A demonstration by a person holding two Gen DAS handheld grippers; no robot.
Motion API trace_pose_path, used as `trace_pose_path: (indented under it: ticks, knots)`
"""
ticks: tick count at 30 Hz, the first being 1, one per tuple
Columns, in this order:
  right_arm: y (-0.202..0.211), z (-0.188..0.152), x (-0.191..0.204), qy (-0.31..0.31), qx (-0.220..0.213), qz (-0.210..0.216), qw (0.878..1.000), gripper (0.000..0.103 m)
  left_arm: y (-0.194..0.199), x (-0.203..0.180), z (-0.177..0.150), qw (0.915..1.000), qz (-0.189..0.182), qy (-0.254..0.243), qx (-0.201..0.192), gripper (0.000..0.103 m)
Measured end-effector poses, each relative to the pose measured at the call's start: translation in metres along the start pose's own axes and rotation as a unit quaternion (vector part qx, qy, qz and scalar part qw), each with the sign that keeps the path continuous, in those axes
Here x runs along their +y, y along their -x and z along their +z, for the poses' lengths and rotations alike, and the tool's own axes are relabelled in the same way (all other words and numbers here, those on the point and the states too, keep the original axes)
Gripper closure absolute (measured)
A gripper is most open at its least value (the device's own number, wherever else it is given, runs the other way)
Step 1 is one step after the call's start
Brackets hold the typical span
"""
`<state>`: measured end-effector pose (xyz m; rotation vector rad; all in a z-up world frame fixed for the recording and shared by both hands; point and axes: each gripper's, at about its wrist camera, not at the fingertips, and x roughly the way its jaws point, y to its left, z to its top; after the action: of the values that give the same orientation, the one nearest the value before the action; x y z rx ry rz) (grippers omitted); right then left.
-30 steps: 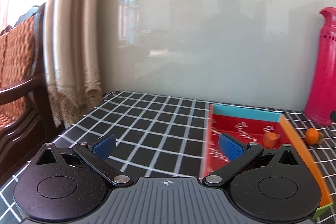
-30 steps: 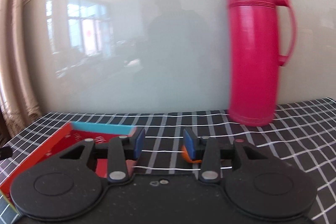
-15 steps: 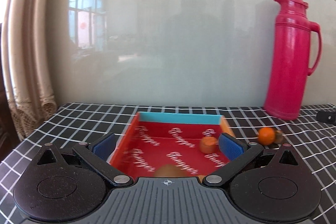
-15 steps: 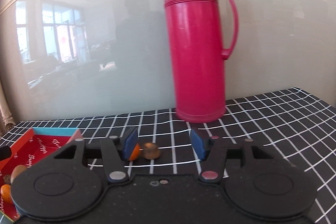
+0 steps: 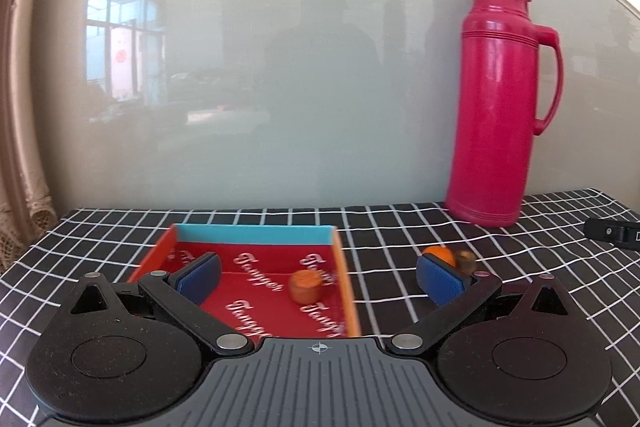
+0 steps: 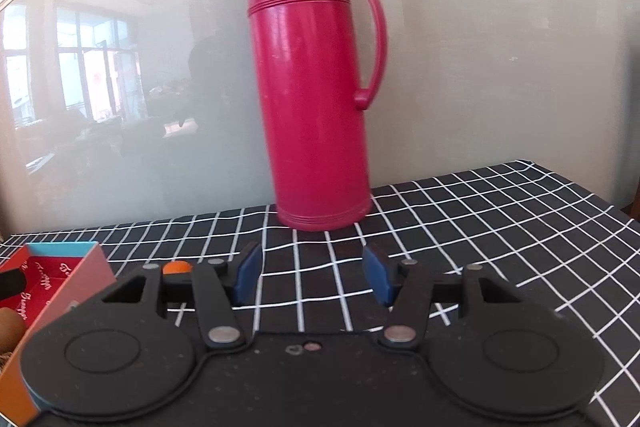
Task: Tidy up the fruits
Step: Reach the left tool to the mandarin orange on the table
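On the checked cloth: every item listed below is found here, in front of a glossy pale wall.
Left gripper: spread wide, nothing pinched; held low over the near end of the tray.
Left gripper pads: one is seen over the tray's left part, the other beyond its right wall, over the cloth.
Tray: red floor with white script, blue far wall, orange side walls; placed straight ahead of the left gripper.
Orange piece: a squat orange fruit set on the tray floor, between the left pads, nearer the right one, close to the right wall.
Orange: left on the cloth outside the tray, just behind the left gripper's right pad; a small brown fruit is seen touching its right side.
Flask: pink, upright, handle to the right; stood at the wall, ahead and right of the left gripper, straight ahead of the right one.
Right gripper: parted, nothing between the pads, only bare cloth seen there.
Off the right gripper's left side: the tray corner and a brown fruit in it are seen; an orange sliver is glimpsed behind its left finger.
Black object: partly seen at the far right of the left view; what it is cannot be told.
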<state>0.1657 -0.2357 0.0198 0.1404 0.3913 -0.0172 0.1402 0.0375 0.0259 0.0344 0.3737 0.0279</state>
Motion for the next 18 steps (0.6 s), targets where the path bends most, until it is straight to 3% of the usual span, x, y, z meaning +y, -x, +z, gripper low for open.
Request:
trace_pose_path:
  ticks: [18]
  knots:
    - [0.001, -0.007, -0.053, -0.020, 0.008, -0.042, 0.999, 0.047, -0.020, -0.062, 0.004, 0.9987, -0.047, -0.019, -0.003, 0.004]
